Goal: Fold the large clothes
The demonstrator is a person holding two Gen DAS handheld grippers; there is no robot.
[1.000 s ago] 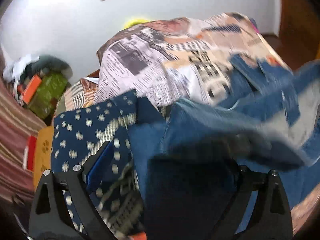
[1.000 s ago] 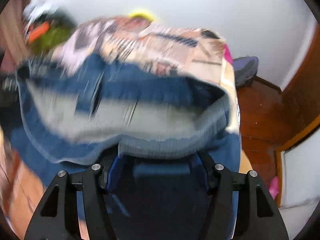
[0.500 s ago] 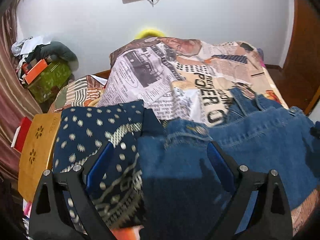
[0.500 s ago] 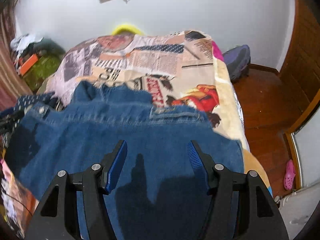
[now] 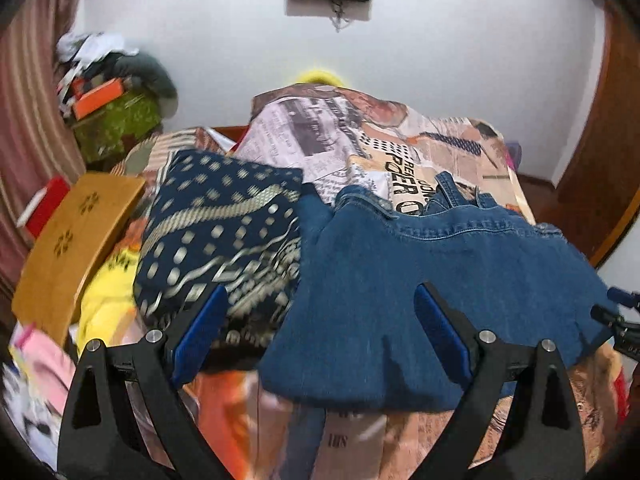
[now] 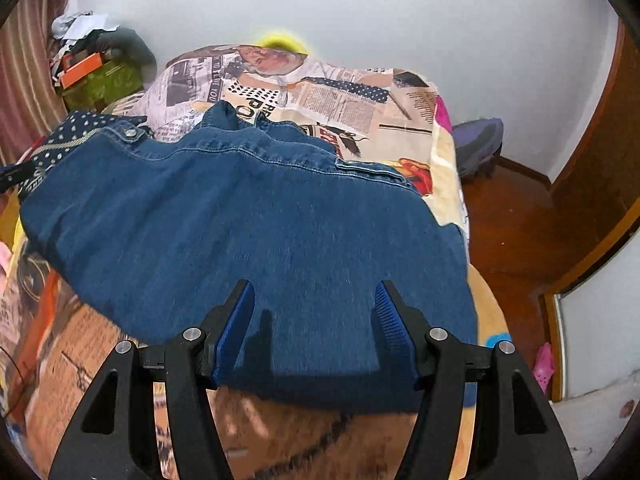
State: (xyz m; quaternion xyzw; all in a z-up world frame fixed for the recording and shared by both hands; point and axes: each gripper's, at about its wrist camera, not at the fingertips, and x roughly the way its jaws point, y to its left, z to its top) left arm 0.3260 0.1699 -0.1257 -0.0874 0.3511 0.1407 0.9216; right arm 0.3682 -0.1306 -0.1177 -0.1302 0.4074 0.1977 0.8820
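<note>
Denim garment (image 6: 248,216) lies folded on bedspread (image 6: 352,96) (both grippers agape).

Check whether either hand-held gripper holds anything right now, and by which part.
Nothing is held. The left hand-held gripper and right hand-held gripper are both open above the denim garment lying on the bed.

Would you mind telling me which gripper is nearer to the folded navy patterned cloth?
Left. The left gripper has one finger over the navy patterned cloth's near edge; the right gripper sits over the denim garment, farther away.

Both wrist views look down-forward along the bed (image 5: 448,152) — close; both share the denim garment (image 5: 420,280).
</note>
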